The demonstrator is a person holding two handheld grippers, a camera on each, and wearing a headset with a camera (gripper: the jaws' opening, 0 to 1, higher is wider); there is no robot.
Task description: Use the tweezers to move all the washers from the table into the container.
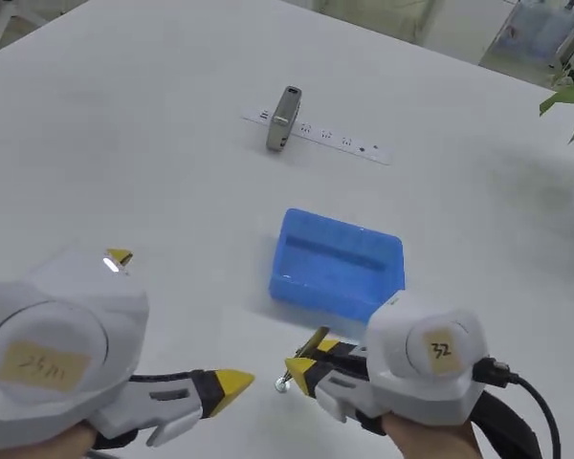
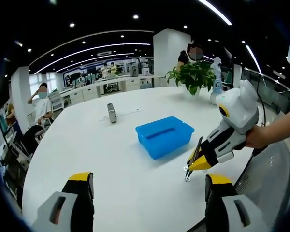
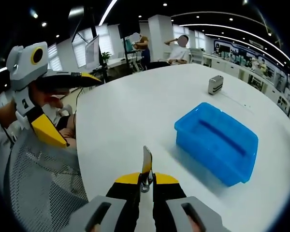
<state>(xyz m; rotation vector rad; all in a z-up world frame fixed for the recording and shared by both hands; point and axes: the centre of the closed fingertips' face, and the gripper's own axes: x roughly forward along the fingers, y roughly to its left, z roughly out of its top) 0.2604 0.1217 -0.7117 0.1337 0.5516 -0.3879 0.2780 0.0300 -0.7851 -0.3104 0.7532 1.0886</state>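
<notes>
Gripping the tweezers tight between its jaws, the right gripper holds them slanted down, so that their tip sits on or just above the white table. The tip is at about 7 o'clock from the blue container and near it. What seems to be a small grey washer lies right at that tip. It is too small to tell whether the tweezers have it pinched or merely touch it, and I cannot make out other washers on the table. The left gripper hovers at 9 o'clock from the tweezers with its jaws wide apart and nothing between them. My reading is that the pick-up of a washer is in hand and the carry is not yet begun. The next move calls for a firm pinch on the ring's edge and a small lift. After that comes a short carry toward 1 o'clock, over the container's near wall, before letting go. The container is a shallow, open-topped rectangular plastic tub. Its inside looks bare as far as can be seen, so the task seems near its start. Beyond it at 12 o'clock a white power strip lies flat with a grey plug block on it.
</notes>
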